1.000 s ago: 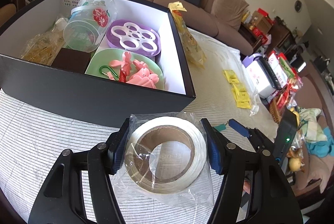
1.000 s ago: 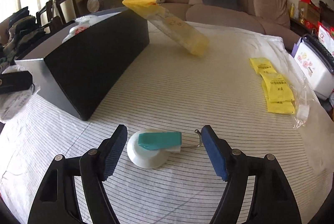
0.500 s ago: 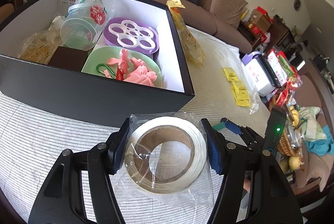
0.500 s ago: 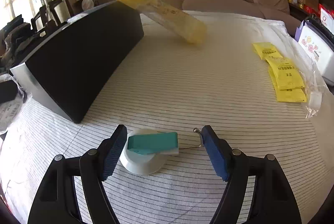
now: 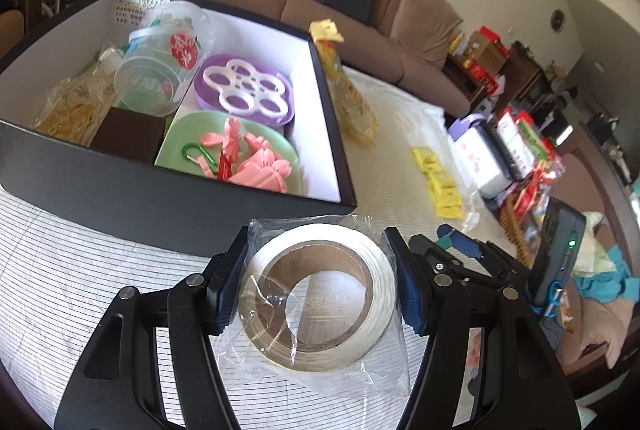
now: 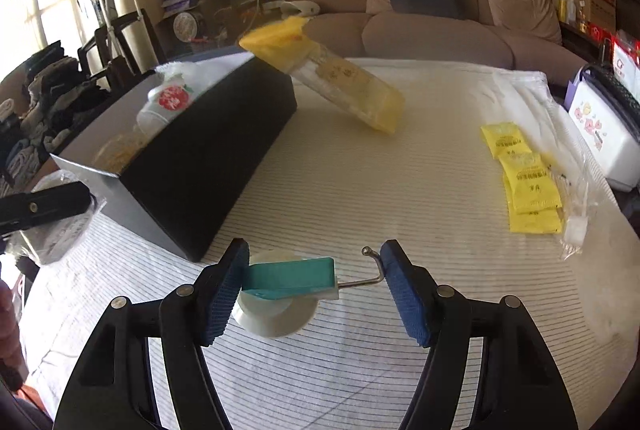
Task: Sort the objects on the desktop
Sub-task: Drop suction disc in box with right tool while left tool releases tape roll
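Right gripper [image 6: 314, 288] lifted suction hook [image 6: 290, 284] off the striped tablecloth [image 6: 400, 197].

— Was there room to pass beside the black box [image 6: 208, 165]?
— Yes, bare striped tablecloth [image 6: 360, 189] lay between it and the yellow packets [image 6: 524, 181].
— And obstacles?
— A yellow-topped bag [image 6: 340, 81] leaned off the box's corner; inside, the green plate [image 5: 240, 145] and purple tray [image 5: 244, 89] filled the floor.
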